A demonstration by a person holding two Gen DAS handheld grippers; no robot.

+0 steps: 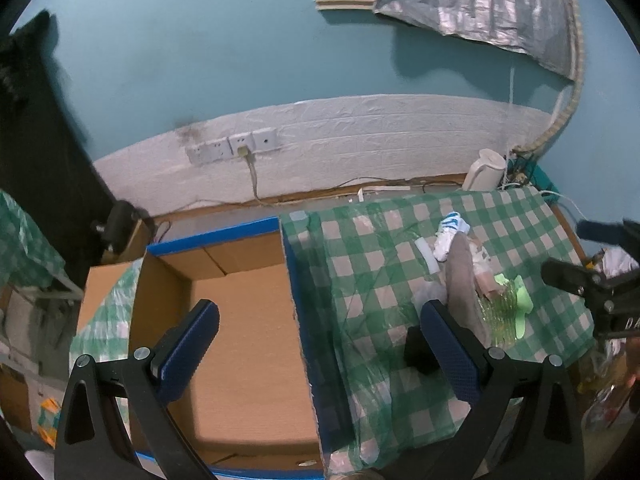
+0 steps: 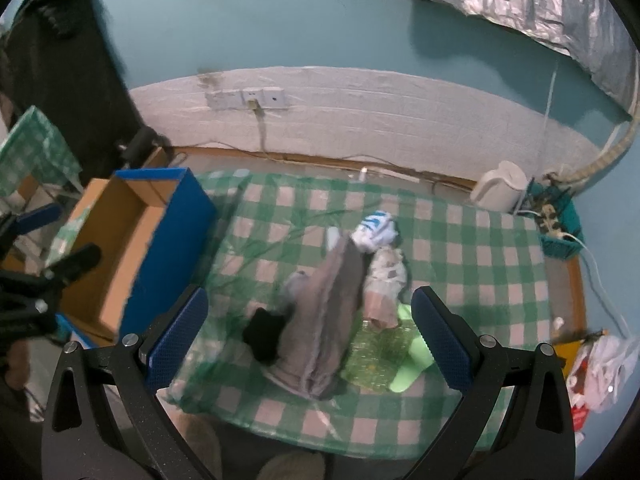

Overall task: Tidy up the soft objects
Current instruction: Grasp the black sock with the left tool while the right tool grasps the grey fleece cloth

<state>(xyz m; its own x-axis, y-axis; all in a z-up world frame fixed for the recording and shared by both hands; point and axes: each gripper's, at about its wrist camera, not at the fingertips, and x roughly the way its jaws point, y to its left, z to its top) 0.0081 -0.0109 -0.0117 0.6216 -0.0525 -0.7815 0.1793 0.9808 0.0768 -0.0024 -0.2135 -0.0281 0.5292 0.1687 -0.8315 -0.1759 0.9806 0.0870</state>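
Soft items sit in a loose pile on the green-checked tablecloth (image 1: 372,248), right of the cardboard box (image 1: 248,304) w/ blue outer walls.

Left wrist view: left gripper (image 1: 320,344) is released, jaws spread wide, nothing between them. Left finger hangs over the box's bare brown floor, right finger over the cloth next to the pile. Pile here: grey folded cloth (image 1: 462,280) standing on edge, white sock w/ blue stripes (image 1: 448,232) at its far end, a black soft item (image 1: 418,350) just beside the right finger, light-green piece (image 1: 520,300) on a clear yellowish textured bag (image 1: 500,316) to the right. Right gripper (image 1: 592,280) shows at the right edge of frame, apart from the pile; can't tell its jaw state from this angle. Bkgd: teal wall, white brick-pattern strip w/ wall sockets (image 1: 236,146), white kettle (image 1: 486,170) at the table's far corner.

Right wrist view: right gripper (image 2: 310,338) also released, jaws wide, holding nothing; it hovers above the pile, fingers flanking it w/o touching. Grey folded cloth (image 2: 324,320) is mid-pile, black soft item (image 2: 266,334) touching its left side, striped sock (image 2: 374,232) at the far end, a pale patterned cloth (image 2: 386,280) along the right side, light-green piece (image 2: 412,364) and textured bag (image 2: 372,356) at near right. Box (image 2: 160,248) stands at the cloth's left edge, open top. Left gripper (image 2: 52,240) visible far left, over by the box. Kettle (image 2: 500,186) at far right; blue basket (image 2: 560,232) w/ a power strip beside it.
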